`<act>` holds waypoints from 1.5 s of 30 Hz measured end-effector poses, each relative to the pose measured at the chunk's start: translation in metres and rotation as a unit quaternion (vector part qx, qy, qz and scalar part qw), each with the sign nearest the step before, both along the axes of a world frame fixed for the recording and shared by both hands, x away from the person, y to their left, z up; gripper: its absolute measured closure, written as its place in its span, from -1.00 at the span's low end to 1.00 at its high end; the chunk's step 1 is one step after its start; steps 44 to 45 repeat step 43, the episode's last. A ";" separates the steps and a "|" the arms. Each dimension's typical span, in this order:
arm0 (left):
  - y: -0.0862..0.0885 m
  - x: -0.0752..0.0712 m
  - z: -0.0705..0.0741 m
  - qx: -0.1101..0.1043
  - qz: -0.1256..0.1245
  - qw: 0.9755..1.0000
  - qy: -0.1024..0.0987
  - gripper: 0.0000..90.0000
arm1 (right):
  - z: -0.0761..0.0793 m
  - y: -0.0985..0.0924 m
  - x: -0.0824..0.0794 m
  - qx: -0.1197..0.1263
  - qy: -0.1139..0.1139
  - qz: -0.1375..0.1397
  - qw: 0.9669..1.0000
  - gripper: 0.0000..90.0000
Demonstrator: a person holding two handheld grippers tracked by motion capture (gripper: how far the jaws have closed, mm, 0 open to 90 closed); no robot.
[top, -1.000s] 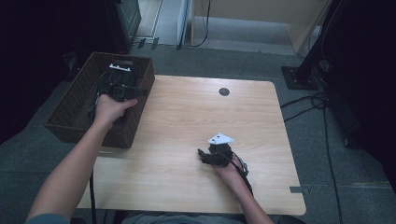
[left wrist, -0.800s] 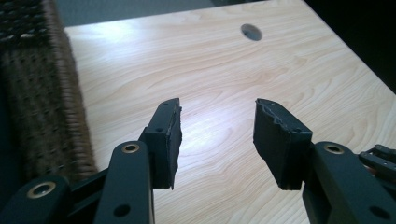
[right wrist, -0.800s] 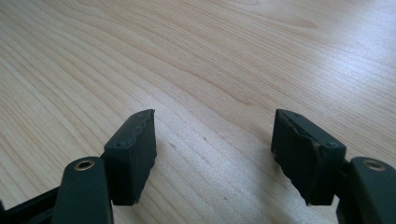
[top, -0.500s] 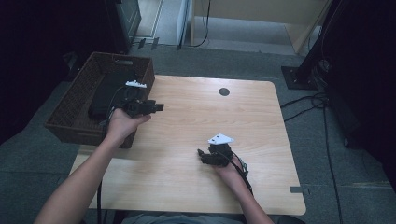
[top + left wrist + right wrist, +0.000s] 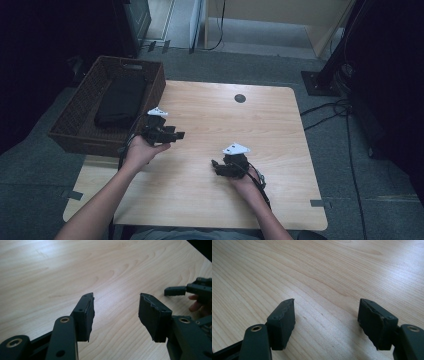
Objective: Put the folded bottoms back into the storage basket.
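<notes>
In the high view, the dark thing (image 5: 121, 100) lying in the wicker basket (image 5: 82, 127) is showing no detail, so its kind cannot be told. The person's forearms are running off the bottom edge. The tabletop's (image 5: 210, 120) left near corner is sitting behind the left forearm. In the left gripper view, the other tongs (image 5: 175, 290) are being cut off by the right edge, with only fingertips (image 5: 193, 307) showing.

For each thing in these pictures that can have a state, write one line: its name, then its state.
left gripper: open, nothing between the jaws, which have just been opening.
right gripper: open, empty, above bare table.
wicker basket: upright, holding a black folded thing.
</notes>
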State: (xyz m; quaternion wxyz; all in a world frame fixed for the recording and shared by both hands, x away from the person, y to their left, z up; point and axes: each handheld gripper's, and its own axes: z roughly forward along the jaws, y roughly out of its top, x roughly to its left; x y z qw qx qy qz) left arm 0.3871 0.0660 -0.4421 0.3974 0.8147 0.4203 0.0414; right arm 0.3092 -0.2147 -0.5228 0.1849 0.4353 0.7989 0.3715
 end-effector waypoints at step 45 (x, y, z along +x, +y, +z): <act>-0.027 -0.047 -0.076 0.044 -0.067 0.994 -0.078 -0.33 | 0.000 0.001 0.002 -0.004 0.001 -0.005 1.000 -0.45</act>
